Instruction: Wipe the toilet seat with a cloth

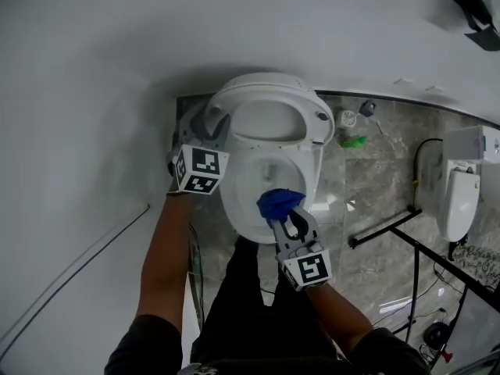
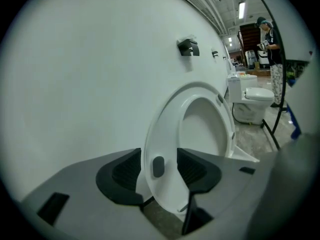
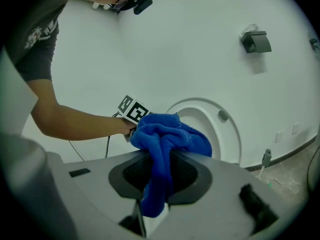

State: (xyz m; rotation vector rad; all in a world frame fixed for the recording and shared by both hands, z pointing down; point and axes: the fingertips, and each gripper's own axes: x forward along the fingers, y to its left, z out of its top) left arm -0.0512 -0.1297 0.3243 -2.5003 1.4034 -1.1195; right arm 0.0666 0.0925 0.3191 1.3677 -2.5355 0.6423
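Blue cloth [image 1: 280,201], one, pinched in right gripper [image 1: 289,216], one raised toilet seat [image 2: 162,129]

Plain white wall [image 1: 94,92] with a black fixture [image 1: 478,10], glossy grey marble floor [image 1: 375,201], second white toilet [image 1: 459,198] at right

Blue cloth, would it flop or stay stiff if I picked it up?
Probably floppy: the blue cloth bunches above the right hand-held gripper and droops beneath it. It looks fluffy, so it is likely light and not slippery.
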